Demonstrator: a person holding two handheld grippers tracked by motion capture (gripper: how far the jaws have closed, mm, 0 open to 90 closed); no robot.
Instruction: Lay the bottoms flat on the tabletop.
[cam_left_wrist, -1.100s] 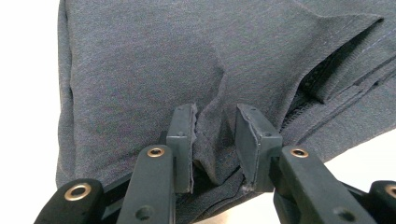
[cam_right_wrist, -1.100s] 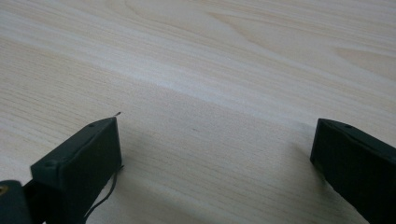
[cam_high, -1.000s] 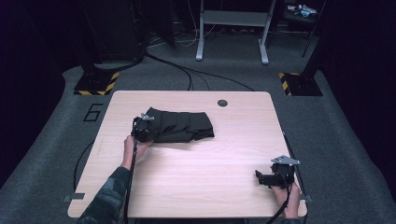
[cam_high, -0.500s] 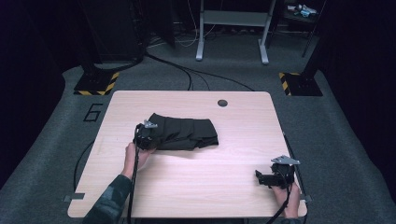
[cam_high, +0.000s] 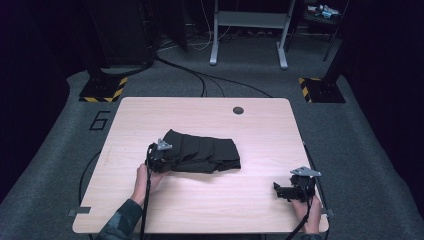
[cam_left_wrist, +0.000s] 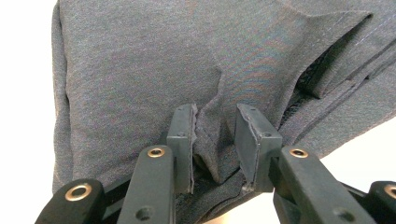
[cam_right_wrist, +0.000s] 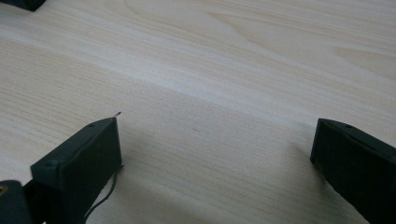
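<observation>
A dark folded garment (cam_high: 202, 154) is seen a little left of the centre of the high view, lying flat on the pale wooden table (cam_high: 200, 112), with its long side running across the frame. The left gripper (cam_high: 161, 156) is set against the garment's left end, and it is held by the left hand (cam_high: 146, 179), whose forearm is seen rising from the bottom edge of the frame at a slight lean to the right, the wrist kept low over the tabletop. In the left gripper view the garment (cam_left_wrist: 196, 74) takes up most of the frame, and a raised fold of its grey cloth is pinched between the two jaws of the left gripper (cam_left_wrist: 215, 135), which are drawn close together on it. The right gripper (cam_high: 291, 189) is placed in the lower right of the high view, close to the table's near right corner and well apart from the garment, and it is pointed toward the left of the frame by the right hand (cam_high: 306, 214), which enters from the bottom edge. In the right gripper view the jaws of the right gripper (cam_right_wrist: 212, 154) are spread wide over bare wood (cam_right_wrist: 224, 70), with nothing between them.
</observation>
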